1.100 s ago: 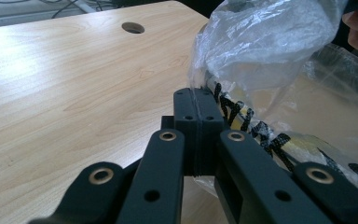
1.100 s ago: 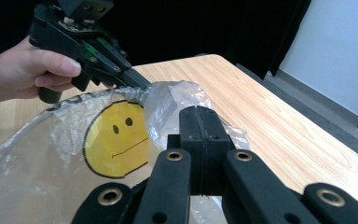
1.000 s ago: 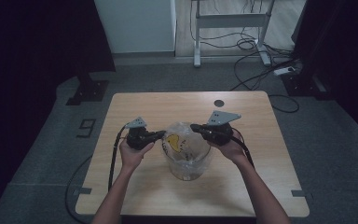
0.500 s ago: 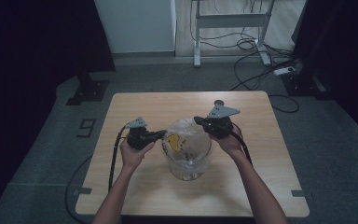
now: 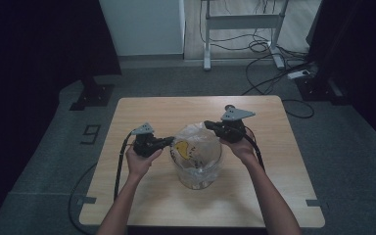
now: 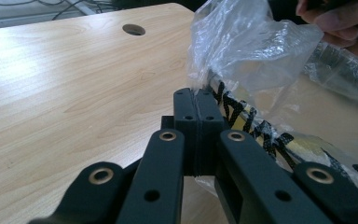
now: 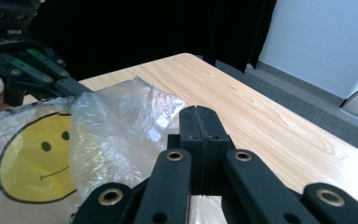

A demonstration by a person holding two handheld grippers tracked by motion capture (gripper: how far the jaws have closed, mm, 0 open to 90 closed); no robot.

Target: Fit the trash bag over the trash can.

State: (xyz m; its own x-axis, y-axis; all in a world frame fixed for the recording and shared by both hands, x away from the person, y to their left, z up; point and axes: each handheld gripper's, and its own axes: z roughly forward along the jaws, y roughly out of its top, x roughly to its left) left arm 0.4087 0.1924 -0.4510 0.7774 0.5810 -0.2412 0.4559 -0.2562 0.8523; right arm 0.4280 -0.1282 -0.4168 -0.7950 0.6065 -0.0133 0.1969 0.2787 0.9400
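Both grippers' fingers pinched the smiley-face plastic bag at opposite edges (left gripper, right gripper); its fitting over the clear container looked unfinished.

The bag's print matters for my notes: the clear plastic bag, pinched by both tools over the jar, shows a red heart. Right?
Not quite. The print on the clear plastic bag is a yellow smiley face, not a red heart; the right gripper view shows it. The rest stands.
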